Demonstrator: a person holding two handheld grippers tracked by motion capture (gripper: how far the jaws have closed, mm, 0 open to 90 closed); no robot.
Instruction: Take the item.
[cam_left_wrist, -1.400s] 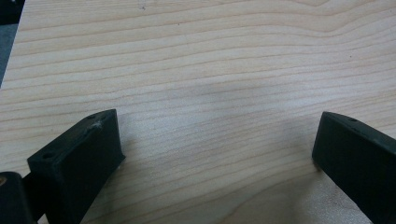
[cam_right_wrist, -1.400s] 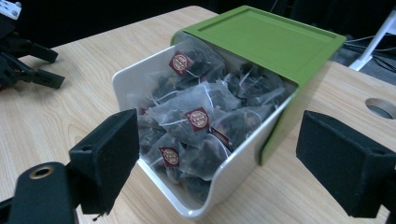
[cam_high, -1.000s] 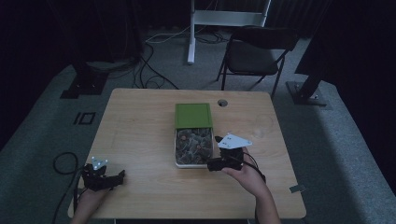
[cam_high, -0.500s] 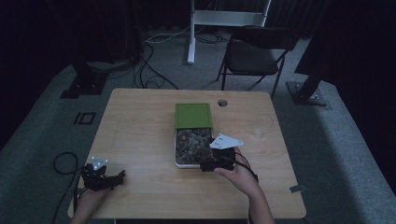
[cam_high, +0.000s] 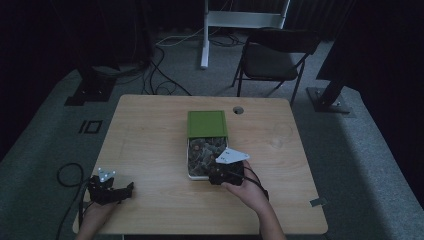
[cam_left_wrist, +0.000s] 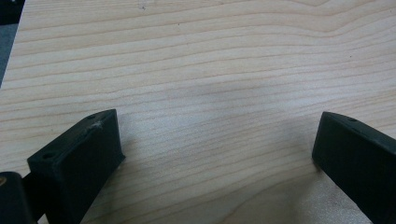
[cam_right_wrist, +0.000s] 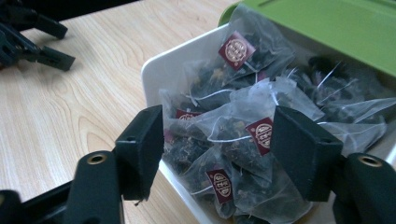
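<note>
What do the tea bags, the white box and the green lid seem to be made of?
Tea bags: thin see-through mesh, perhaps nylon; dark leaves show through, with strings and dark red paper-like tags.
White box: probably plastic; smooth, rounded corner, slight sheen.
Green lid: likely plastic too; matte, even colour, moulded edge.

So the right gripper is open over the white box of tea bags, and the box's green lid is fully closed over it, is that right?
Not quite. The green lid is slid back, covering only the far part of the white box, so the tea bags lie exposed, as the right gripper view shows. The rest holds: the right gripper is open at the box, jaws apart around a bag.
</note>
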